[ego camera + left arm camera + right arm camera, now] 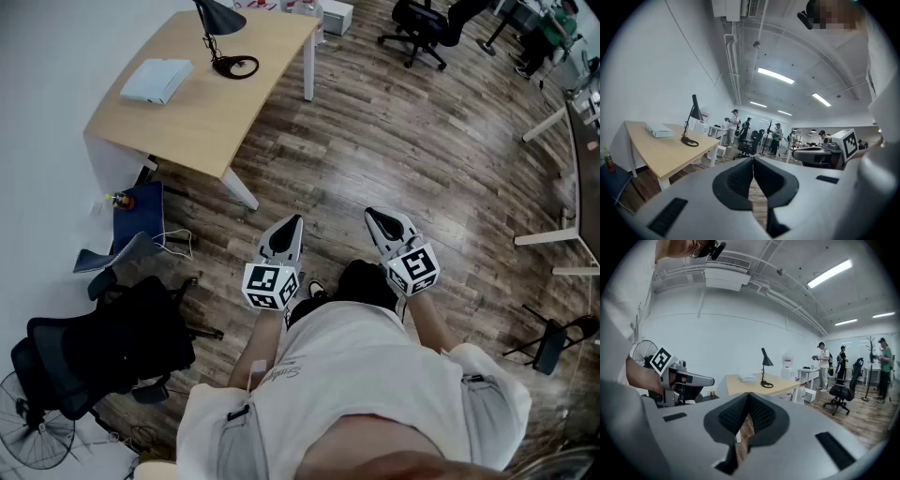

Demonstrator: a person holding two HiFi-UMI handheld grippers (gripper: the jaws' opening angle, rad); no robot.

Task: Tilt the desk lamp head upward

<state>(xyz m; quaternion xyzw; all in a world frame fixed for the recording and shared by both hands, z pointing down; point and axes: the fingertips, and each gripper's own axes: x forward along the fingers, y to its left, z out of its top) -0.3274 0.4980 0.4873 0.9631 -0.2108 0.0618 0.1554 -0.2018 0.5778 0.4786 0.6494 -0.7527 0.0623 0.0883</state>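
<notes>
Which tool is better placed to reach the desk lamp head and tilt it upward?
Left, but only slightly. The desk lamp stands far ahead on the left, nearer the left tool than the right tool. Both are shut, empty and well out of reach.

I'm looking at a big open office here: dark wood-plank floor (394, 141), plain white wall (47, 56) on the left, and long strip lights (776, 75) on a white ceiling with exposed pipes (733, 56). A light wooden table (216, 112) sits far left by the wall. There's a black office chair (94, 352) and a floor fan (30, 433) near left, plus another chair (417, 28) far off.
</notes>
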